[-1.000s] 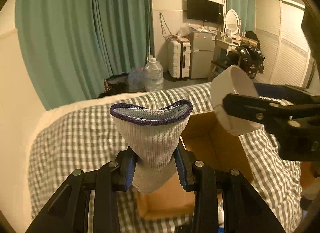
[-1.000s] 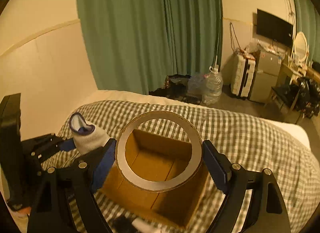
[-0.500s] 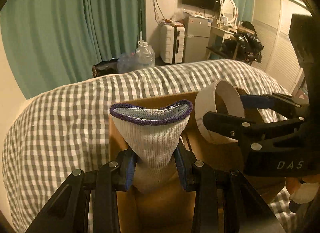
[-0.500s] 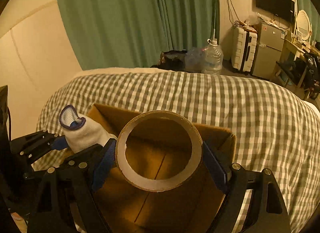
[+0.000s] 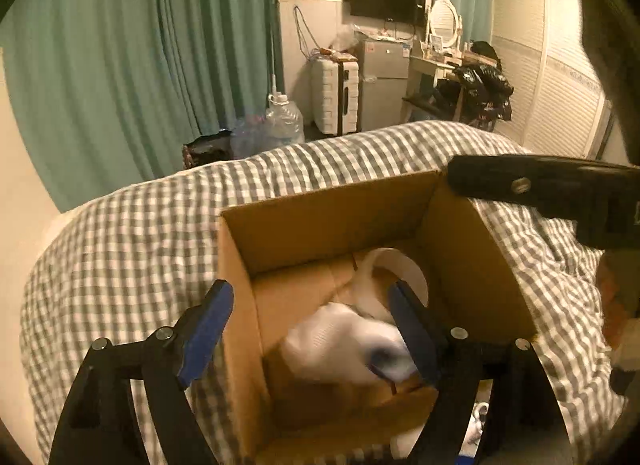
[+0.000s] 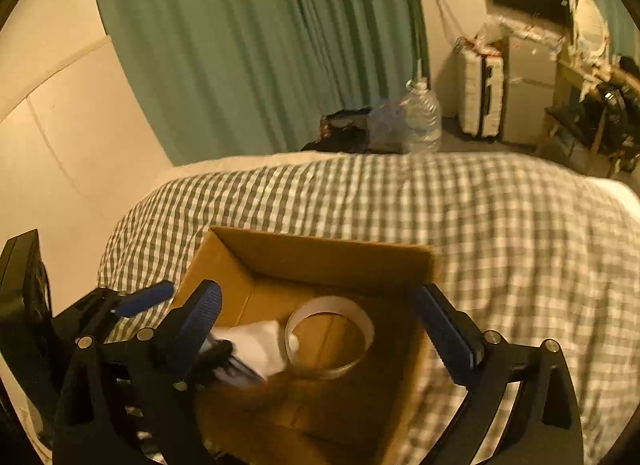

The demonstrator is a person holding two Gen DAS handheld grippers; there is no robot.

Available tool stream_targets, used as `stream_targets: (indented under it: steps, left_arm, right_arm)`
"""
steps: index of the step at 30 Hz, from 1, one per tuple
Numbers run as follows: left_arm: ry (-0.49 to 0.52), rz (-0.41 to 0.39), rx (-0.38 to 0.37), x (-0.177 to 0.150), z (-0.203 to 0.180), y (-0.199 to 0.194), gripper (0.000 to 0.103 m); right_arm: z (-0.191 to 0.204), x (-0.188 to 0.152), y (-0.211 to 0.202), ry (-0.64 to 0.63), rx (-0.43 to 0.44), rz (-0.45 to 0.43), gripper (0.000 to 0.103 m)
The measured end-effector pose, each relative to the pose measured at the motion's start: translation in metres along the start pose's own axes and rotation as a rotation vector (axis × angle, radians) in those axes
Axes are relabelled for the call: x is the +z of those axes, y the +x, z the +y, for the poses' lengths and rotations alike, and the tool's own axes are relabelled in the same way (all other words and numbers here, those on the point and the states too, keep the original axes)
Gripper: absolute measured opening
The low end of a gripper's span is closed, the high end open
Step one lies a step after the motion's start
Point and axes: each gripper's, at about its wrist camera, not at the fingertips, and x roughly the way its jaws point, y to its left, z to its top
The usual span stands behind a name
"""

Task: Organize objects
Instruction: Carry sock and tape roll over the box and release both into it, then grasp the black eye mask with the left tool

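An open cardboard box (image 5: 320, 221) (image 6: 320, 253) sits on the checked bed. Inside it lie a white sock with a purple cuff (image 5: 344, 345) (image 6: 260, 345), blurred, and a white tape ring (image 5: 400, 269) (image 6: 330, 341). My left gripper (image 5: 308, 325) hovers over the box's near left part; its jaws are opening and the sock is loose below them, untouched by the pads. My right gripper (image 6: 320, 325) is above the box; its jaws are opening wide, and the ring rests on the box floor below, free of them. One right finger (image 5: 540, 181) crosses the left wrist view.
The checked bedspread (image 6: 480, 225) spreads around the box. Beyond the bed are green curtains (image 5: 140, 65), a water bottle (image 6: 422, 117), a white suitcase (image 5: 334, 97), a small fridge (image 5: 384, 81) and a cluttered desk. A pale wall (image 6: 60, 145) is at the left.
Both grippers came down over the box and let go: the sock left the left jaws and the tape ring left the right jaws, and both now lie inside the box.
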Motion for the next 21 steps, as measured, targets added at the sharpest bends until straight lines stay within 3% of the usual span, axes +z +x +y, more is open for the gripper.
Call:
stream_targets:
  steps: [11, 21]
  left_arm:
    - [-0.029, -0.056, 0.064, -0.014, 0.008, -0.079, 0.096]
    - [-0.053, -0.019, 0.087, -0.054, 0.000, -0.108, 0.099]
  right_arm:
    - [0.029, -0.002, -0.105, -0.126, -0.081, -0.101, 0.098]
    - [0.050, -0.044, -0.146, -0.196, -0.096, -0.092, 0.098]
